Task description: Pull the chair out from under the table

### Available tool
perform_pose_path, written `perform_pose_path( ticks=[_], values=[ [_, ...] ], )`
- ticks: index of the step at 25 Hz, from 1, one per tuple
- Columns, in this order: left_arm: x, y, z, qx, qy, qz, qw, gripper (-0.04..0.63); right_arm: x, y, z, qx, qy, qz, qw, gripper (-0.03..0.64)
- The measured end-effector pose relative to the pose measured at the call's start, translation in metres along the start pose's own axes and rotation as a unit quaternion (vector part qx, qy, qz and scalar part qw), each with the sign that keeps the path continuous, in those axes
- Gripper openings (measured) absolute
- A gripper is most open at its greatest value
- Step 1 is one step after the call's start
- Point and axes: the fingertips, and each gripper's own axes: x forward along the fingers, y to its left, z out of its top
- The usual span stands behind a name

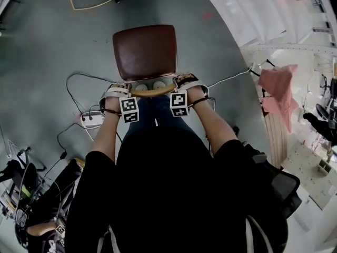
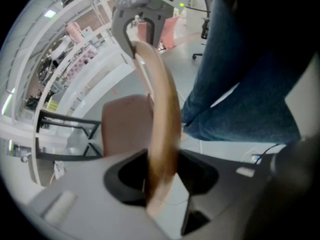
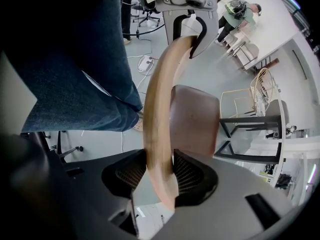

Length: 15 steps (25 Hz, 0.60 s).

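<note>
A chair with a brown seat (image 1: 145, 51) stands on the grey floor, its curved wooden back rail (image 1: 152, 91) nearest to me. My left gripper (image 1: 122, 88) is shut on the rail's left end and my right gripper (image 1: 181, 82) on its right end, both pointing down. In the left gripper view the rail (image 2: 162, 119) runs between that gripper's (image 2: 162, 176) pads, with the right gripper (image 2: 137, 21) clamped at the rail's far end. The right gripper view shows the rail (image 3: 157, 104) pinched in that gripper (image 3: 159, 171) beside the seat (image 3: 195, 119), and the left gripper (image 3: 187, 16) beyond.
A white table (image 1: 247, 9) runs along the upper right, apart from the chair. A power strip with cables (image 1: 92, 119) lies on the floor at left. A pink cloth (image 1: 279, 91) hangs at right. The person's jeans-clad legs (image 1: 152, 112) stand right behind the back rail.
</note>
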Motion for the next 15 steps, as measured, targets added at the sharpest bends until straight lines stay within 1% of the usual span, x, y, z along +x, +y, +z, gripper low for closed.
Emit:
perform_pose_path(
  ticks=[2, 4, 7, 11, 13, 15],
  values=[
    [0.0, 0.0, 0.0, -0.004, -0.002, -0.001, 1.0, 0.172, 0.0, 0.0, 0.001, 0.001, -0.004, 0.001, 1.0, 0.173],
    [0.002, 0.0, 0.0, -0.012, -0.008, -0.004, 0.9999, 0.176, 0.002, 0.0, 0.002, 0.013, -0.007, 0.007, 1.0, 0.173],
    [0.001, 0.001, 0.001, -0.035, -0.025, -0.007, 0.999, 0.196, 0.005, 0.0, 0.003, 0.055, -0.014, 0.028, 0.998, 0.175],
    [-0.008, 0.0, 0.007, -0.057, -0.06, -0.022, 0.9963, 0.211, -0.002, -0.001, 0.001, 0.103, -0.035, 0.042, 0.993, 0.196],
    [-0.017, 0.0, 0.01, -0.063, -0.084, -0.026, 0.9941, 0.219, -0.012, -0.002, 0.004, 0.125, -0.059, 0.046, 0.989, 0.201],
    [-0.031, 0.004, 0.013, -0.077, -0.116, -0.024, 0.99, 0.219, -0.026, -0.006, 0.004, 0.153, -0.084, 0.05, 0.983, 0.204]
  ],
)
